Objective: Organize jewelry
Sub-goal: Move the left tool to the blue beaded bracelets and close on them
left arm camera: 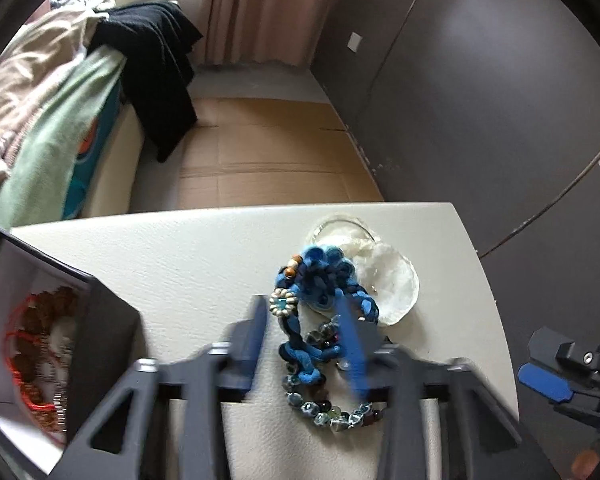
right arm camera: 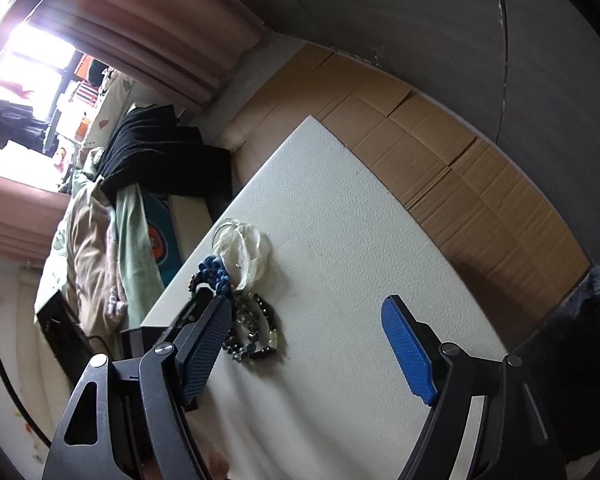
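Note:
A pile of jewelry lies on the white table: a blue braided necklace with a beaded flower, a dark bead bracelet and a white shell piece. My left gripper is open, its fingers straddling the blue necklace and beads. An open dark box at the left holds red and brown bead strings. My right gripper is open and empty above the table, right of the pile; it also shows at the right edge of the left wrist view.
Cardboard sheets cover the floor beyond the table. A bed with green, beige and black cloths stands at the left. A dark wall and a pink curtain are behind.

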